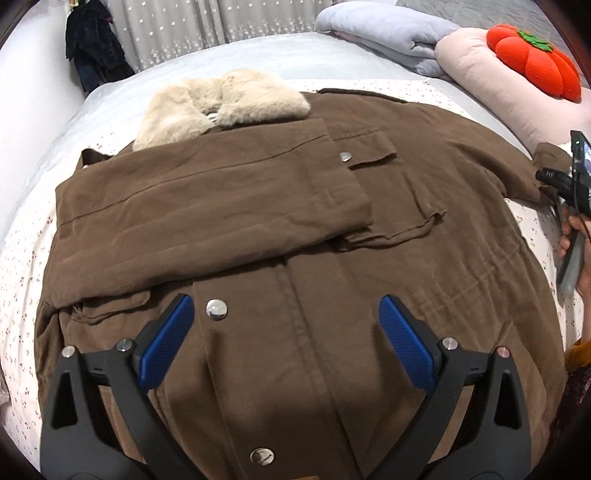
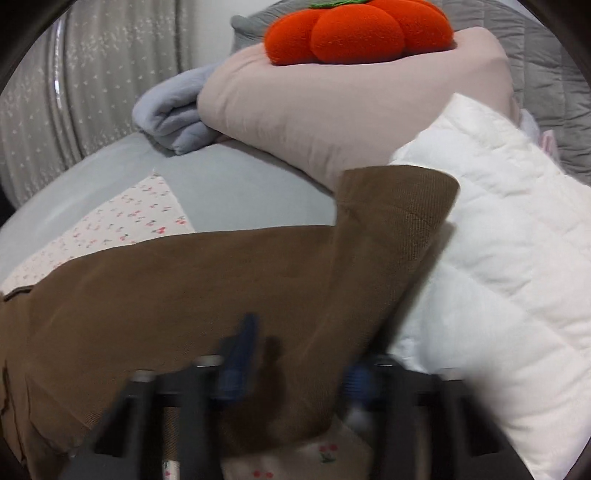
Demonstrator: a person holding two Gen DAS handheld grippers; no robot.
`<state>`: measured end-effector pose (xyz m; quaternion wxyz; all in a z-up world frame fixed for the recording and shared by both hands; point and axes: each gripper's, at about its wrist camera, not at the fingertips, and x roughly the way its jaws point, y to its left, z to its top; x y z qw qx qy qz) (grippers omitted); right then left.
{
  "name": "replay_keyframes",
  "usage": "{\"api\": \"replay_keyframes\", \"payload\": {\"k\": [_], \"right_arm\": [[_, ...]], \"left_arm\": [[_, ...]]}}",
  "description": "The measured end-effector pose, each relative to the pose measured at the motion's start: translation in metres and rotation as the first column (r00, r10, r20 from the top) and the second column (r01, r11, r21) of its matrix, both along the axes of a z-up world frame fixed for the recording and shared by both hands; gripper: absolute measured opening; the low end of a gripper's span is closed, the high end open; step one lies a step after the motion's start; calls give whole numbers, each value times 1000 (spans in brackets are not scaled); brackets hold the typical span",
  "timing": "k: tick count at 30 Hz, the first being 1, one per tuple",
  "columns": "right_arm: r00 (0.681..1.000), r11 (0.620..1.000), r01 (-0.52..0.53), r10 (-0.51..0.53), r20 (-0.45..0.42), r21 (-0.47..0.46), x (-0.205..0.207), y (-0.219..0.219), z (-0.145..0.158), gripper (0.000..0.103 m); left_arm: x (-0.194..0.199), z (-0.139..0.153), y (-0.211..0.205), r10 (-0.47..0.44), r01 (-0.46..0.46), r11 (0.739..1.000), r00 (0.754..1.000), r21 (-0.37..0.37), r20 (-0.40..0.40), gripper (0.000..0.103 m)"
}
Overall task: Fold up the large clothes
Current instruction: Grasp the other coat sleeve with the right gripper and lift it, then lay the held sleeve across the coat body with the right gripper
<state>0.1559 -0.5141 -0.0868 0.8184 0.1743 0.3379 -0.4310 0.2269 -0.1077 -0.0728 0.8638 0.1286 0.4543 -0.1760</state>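
Observation:
A large brown coat point(image 1: 295, 229) with a cream fur collar point(image 1: 221, 103) lies flat on the bed. Its left sleeve point(image 1: 207, 199) is folded across the chest. My left gripper point(image 1: 286, 317) is open and empty, hovering over the snap-button placket. In the left wrist view the right gripper point(image 1: 570, 206) is at the far right edge by the right sleeve's cuff. In the right wrist view my right gripper point(image 2: 295, 362) is blurred, its blue pads apart on either side of the right sleeve point(image 2: 376, 251), which runs out toward the pillows.
A pink pillow point(image 2: 314, 122) carries an orange pumpkin cushion point(image 2: 354, 29). A white quilted pillow point(image 2: 498, 240) lies right of the sleeve. A folded blue-grey blanket point(image 1: 388, 33) sits at the back. Grey curtains point(image 1: 207, 22) and dark hanging clothes point(image 1: 92, 44) stand behind the floral sheet point(image 1: 22, 280).

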Motion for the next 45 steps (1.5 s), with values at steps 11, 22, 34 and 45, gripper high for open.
{"api": "replay_keyframes", "payload": {"k": [11,22,34,45], "right_arm": [[988,998,-11,21,155,-66,-22,15,65,5],[954,933,-232,273,122,-275,14,130,126,5],[812,776,-558,584,-1,-295,90,287,120,5],[554,560,-825,827,-93,71,146,382,13,21]], "left_arm": [[-2,14,11,1,-1,1000,1000,-27,21,100],[-13,13,43,7,-5,996,1000,-91,20,100],[-18,21,98,59,-52,989,997,-140,53,100],[13,22,145,163,-157,961,987,-228,8,100]]}}
